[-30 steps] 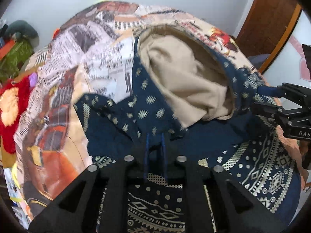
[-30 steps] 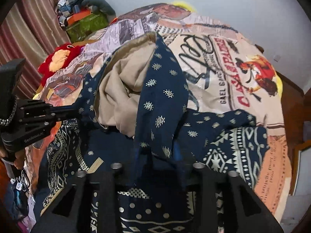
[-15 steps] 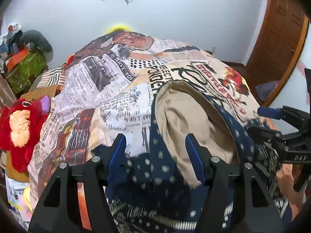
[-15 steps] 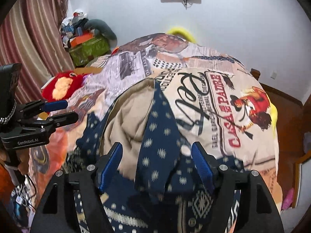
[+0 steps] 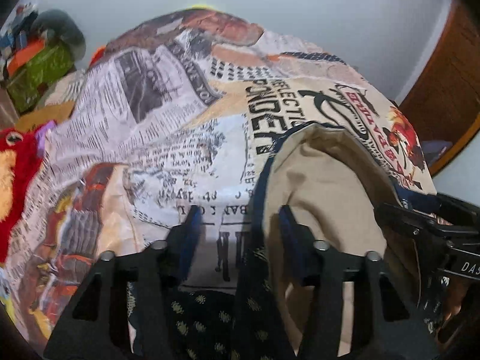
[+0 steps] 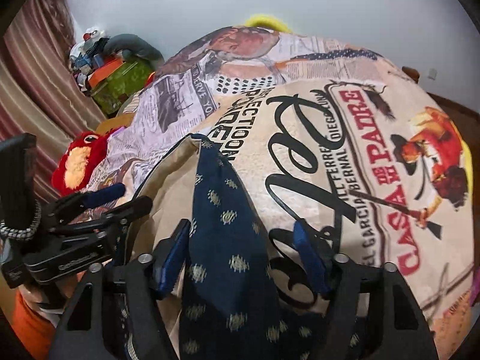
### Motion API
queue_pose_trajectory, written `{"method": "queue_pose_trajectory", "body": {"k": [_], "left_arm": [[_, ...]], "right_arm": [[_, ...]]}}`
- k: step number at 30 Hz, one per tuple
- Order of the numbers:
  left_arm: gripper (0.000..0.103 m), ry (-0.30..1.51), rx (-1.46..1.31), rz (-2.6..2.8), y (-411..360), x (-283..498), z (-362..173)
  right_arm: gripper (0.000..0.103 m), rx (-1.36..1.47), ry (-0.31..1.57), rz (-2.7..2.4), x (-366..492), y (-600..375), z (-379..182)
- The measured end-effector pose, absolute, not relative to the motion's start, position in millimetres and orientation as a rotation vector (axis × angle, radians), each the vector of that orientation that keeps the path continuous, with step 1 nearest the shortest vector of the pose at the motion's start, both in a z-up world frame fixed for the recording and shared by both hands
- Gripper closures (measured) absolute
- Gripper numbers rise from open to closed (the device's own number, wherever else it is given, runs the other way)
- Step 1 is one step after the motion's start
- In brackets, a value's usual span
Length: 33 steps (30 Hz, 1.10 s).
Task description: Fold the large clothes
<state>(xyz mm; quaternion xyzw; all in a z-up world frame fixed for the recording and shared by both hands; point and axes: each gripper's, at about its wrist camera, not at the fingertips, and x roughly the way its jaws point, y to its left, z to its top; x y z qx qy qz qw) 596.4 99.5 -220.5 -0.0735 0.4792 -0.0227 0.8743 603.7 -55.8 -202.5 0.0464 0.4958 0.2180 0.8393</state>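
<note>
Navy garment is lying half-folded on the bed, tan lining still showing, so more folds are coming. Both tongs, left and right, are closing around its edges, not pinching yet.

You are facing a plain pale wall at the far side of a bed whose cover is printed with newspaper columns, portraits and red poster lettering. To your left hang striped reddish curtains, and beside them sits a heap of clutter with a green box and a grey cushion, while a red plush toy lies at the bed's edge. To your right stands a brown wooden door, with a wooden floor showing below the wall.
</note>
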Motion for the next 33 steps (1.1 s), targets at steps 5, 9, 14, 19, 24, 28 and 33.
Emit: {"method": "queue_pose_trajectory", "body": {"k": [5,9,14,19,24,28,33], "left_arm": [[0.095,1.005,-0.209,-0.074,103,593,-227],[0.096,0.931,-0.124,-0.079,94,574,-203],[0.096,0.857,-0.036,-0.115,83,542,-164],[0.096,0.816,-0.007,-0.171,75,500,-131],[0.096,0.811,0.013,-0.220,68,450,-118],[0.096,0.822,0.060,-0.238,64,413,-125],[0.095,0.878,0.076,-0.259,64,372,-149]], "right_arm": [[0.074,0.130,1.065,0.482,604,-53,-212],[0.086,0.112,1.029,0.497,591,-54,-203],[0.089,0.118,0.977,0.531,565,-59,-177],[0.089,0.105,0.936,0.555,529,-63,-149],[0.089,0.057,0.896,0.577,476,-65,-125],[0.089,0.031,0.897,0.609,432,-68,-119],[0.089,0.012,0.954,0.647,379,-69,-131]]}}
